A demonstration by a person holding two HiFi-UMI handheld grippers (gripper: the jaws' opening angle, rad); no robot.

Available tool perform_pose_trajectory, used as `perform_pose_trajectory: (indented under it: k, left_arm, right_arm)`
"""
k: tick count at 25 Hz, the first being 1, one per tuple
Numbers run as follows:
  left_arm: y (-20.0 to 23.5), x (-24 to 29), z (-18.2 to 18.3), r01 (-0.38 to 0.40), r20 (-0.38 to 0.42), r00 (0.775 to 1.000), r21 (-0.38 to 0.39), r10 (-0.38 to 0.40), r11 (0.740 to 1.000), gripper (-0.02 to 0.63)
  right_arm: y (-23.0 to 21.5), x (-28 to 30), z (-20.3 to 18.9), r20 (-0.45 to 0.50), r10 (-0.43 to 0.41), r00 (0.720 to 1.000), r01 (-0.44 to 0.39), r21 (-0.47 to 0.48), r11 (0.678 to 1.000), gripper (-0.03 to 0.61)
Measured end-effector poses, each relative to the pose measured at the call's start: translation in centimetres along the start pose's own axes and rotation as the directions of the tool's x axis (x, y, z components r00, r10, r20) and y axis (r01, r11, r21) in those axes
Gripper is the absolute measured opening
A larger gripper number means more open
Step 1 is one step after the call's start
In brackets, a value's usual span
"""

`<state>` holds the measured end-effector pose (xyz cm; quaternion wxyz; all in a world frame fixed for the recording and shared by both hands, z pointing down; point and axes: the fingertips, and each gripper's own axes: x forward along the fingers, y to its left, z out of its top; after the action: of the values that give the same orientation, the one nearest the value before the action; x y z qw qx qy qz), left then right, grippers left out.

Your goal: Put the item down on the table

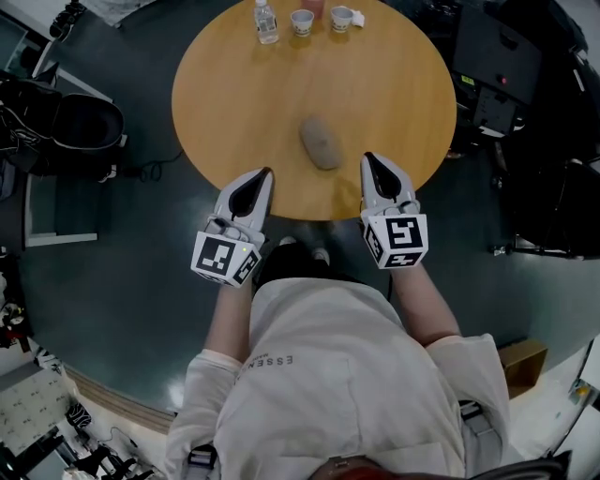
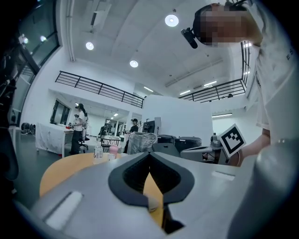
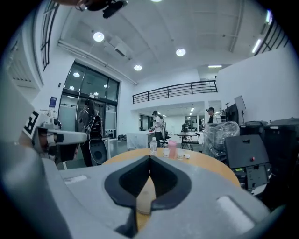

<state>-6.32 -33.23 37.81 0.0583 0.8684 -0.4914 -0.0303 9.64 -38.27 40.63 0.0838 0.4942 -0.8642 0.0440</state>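
Head view showed a round, light-brown wooden worktop (image 1: 375,84) filling the upper middle of the frame. A brownish-grey oval item (image 1: 321,142) lay bare on it, just below the frame's centre line and nearer the lower edge of the worktop. The left gripper (image 1: 266,173) sat at lower left of the item and the right gripper (image 1: 368,157) at lower right. Both reached over the worktop's near rim, and neither touched the item. In the left gripper view, the left gripper (image 2: 149,155) had its jaws closed tip to tip with nothing between them. The right gripper (image 3: 150,158) was likewise closed and empty. At the top edge of the head view stood a clear plastic bottle (image 1: 265,22) and two small paper cups (image 1: 301,22).
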Motion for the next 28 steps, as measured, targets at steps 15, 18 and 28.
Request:
perform_pose_trajectory:
  k: [15,18,28]
  left_arm:
    - [-4.6,-12.0,-2.4,0.043,-0.041,0.998,-0.042,-0.045,0.998,0.017]
    - [-6.2,-16.2,-2.5,0.053,-0.026,0.998,-0.040,-0.054,0.998,0.017]
    - [-12.3,-27.2,-0.9,0.108,-0.005,0.994,-0.035,-0.108,0.994,0.017]
  right_arm:
    - [8.2,-9.8,-4.9,-0.093,-0.046,0.995,0.043,-0.036,0.998,-0.009]
    - [11.3,-13.2,-5.3,-0.088,-0.046,0.995,0.042,-0.053,0.998,-0.009]
    - [20.2,-23.9,-6.3,-0.099,-0.059,0.993,0.054,-0.047,0.997,-0.009]
